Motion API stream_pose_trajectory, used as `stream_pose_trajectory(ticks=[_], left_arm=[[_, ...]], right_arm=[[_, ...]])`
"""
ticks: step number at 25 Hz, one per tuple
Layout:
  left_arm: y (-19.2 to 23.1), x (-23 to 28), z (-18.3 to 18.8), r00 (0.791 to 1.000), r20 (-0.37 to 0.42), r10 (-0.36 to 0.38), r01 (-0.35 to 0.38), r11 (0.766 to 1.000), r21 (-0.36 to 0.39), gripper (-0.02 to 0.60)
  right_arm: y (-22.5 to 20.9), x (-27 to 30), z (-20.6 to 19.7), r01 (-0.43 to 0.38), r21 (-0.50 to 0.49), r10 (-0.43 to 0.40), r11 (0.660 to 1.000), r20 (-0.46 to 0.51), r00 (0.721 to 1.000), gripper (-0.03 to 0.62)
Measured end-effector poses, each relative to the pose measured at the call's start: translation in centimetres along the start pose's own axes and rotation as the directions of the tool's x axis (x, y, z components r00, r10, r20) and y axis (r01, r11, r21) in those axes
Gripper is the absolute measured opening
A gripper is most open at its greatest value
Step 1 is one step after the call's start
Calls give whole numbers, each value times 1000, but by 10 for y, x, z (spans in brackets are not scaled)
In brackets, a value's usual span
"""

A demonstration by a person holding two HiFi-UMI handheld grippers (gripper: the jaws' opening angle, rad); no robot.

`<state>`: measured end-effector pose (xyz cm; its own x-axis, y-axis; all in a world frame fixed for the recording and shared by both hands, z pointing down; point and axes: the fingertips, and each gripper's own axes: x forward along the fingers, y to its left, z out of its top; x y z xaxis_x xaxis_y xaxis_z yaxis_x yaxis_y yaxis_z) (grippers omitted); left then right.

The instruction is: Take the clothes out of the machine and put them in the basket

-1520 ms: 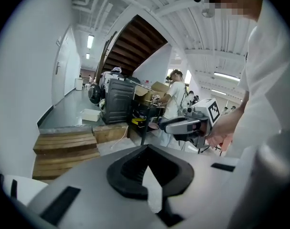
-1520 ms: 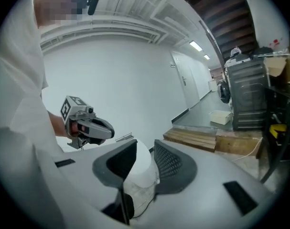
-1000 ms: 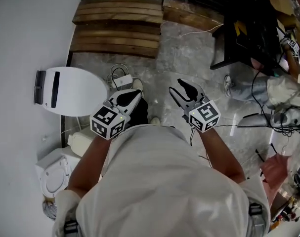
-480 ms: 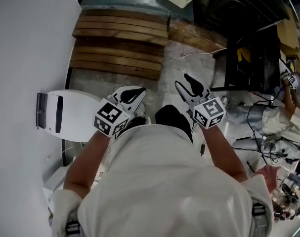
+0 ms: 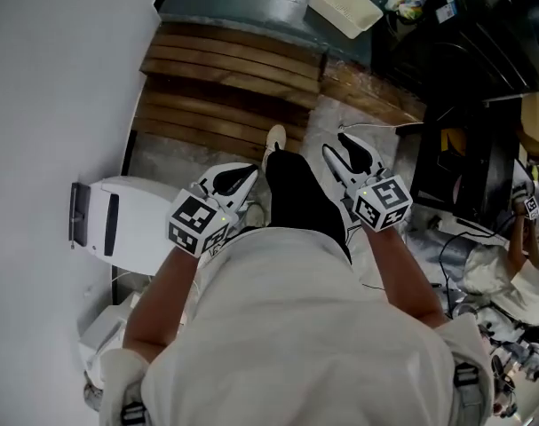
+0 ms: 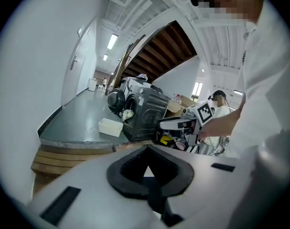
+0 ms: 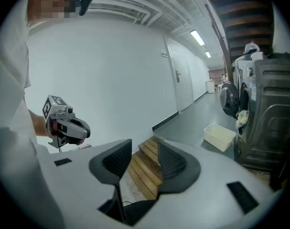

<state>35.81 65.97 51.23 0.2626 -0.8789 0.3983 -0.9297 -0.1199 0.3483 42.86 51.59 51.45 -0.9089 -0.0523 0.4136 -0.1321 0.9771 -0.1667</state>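
A white basket (image 5: 344,5) sits on the dark grey-green floor (image 5: 242,3), near its edge. Wooden steps (image 5: 225,87) border that floor, with paler stone flooring (image 5: 327,114) just beside them.

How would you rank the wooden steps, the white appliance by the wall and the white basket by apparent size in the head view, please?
1. wooden steps
2. white appliance
3. white basket, though it lies farthest from the camera, which makes it look smaller.

a white wall (image 5: 47,78) stands beside brown wooden steps (image 5: 225,78). past them is a smooth grey floor (image 5: 242,3). long lights (image 7: 197,37) shine above.
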Motion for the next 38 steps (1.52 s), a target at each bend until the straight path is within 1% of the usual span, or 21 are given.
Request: stream_pose_trajectory(ticks=[3, 8, 10, 14, 16, 19, 23, 27, 29, 33, 36, 38], left_arm=[[37, 34, 29, 1000, -20, 13, -13, 1000, 0, -3], [96, 107, 105, 996, -87, 3, -3, 1000, 9, -3], [107, 132, 138, 994, -107, -13, 17, 999, 35, -3], [127, 172, 212, 993, -113, -34, 46, 993, 107, -3], [137, 183, 244, 993, -114, -42, 57, 990, 127, -3], [148, 192, 278, 992, -115, -56, 73, 987, 144, -3], [172, 208, 310, 988, -119, -94, 111, 983, 148, -3], [216, 236, 337, 980, -129, -151, 170, 974, 152, -3], [240, 251, 350, 969, -148, -198, 222, 960, 170, -3], [299, 271, 383, 938, -180, -296, 332, 916, 226, -3], [346, 282, 415, 905, -213, -368, 414, 877, 246, -3], [374, 289, 440, 877, -245, -413, 469, 846, 253, -3]], right_arm=[[-49, 41, 15, -17, 13, 17, 1000, 0, 1000, 163], [-138, 101, 64, -23, 61, 23, 998, 0, 1000, 163], [-164, 112, 86, -27, 68, 27, 997, 0, 1000, 163], [-215, 131, 125, -24, 70, 25, 997, -9, 1000, 163], [-232, 138, 145, -10, 78, 10, 997, 1, 1000, 163], [-249, 146, 172, 10, 83, -12, 997, 19, 1000, 163], [-271, 162, 192, 43, 97, -45, 994, 18, 999, 163], [-302, 191, 207, 109, 125, -110, 986, 2, 994, 163], [-318, 209, 214, 151, 139, -151, 979, -11, 988, 163], [-347, 264, 241, 242, 168, -241, 956, -32, 970, 163], [-367, 303, 271, 317, 200, -314, 927, -46, 948, 163], [-384, 318, 293, 384, 240, -382, 891, -58, 922, 163]])
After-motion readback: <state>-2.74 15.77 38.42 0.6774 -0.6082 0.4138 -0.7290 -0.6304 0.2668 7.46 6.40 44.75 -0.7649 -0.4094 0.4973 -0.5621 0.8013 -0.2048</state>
